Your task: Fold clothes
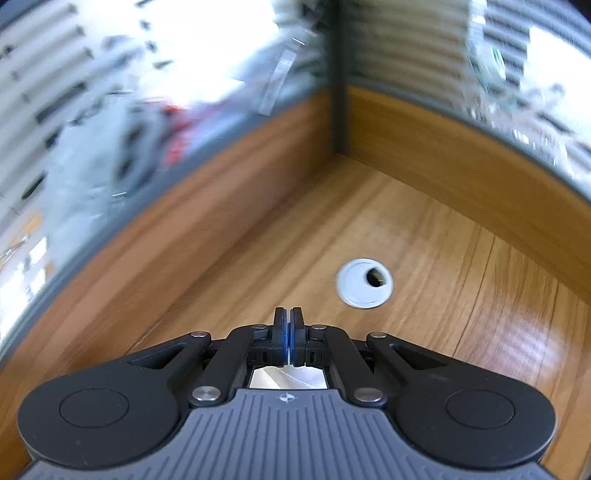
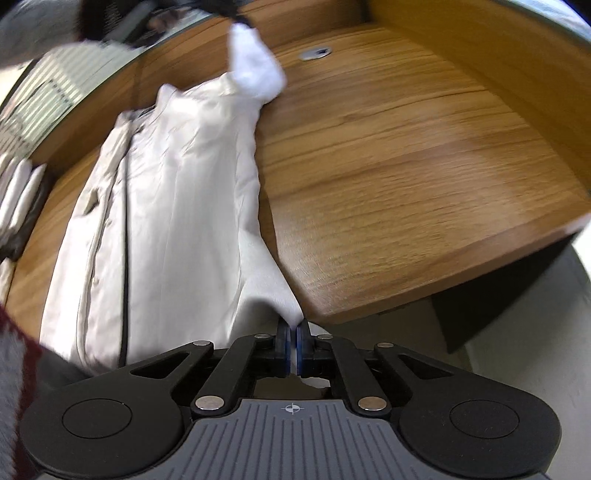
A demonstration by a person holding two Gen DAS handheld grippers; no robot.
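Observation:
A cream jacket (image 2: 177,192) lies lengthwise on the wooden table (image 2: 406,147) in the right wrist view. My right gripper (image 2: 293,326) is shut on its near hem, just off the table's front edge. At the far end a corner of the jacket is pulled up off the table to a blurred black shape, my left gripper (image 2: 236,14). In the left wrist view the left gripper (image 1: 289,314) has its pads pressed together, and pale jacket fabric (image 1: 288,379) shows beneath them. It hangs over the table's back corner (image 1: 406,229).
A grey cable grommet (image 1: 364,282) (image 2: 316,53) is set in the table near the back corner. Wooden partition walls (image 1: 258,158) close the back and side. Folded pale items (image 2: 18,192) lie at the far left. A grey and dark red sleeve (image 2: 14,369) is at lower left.

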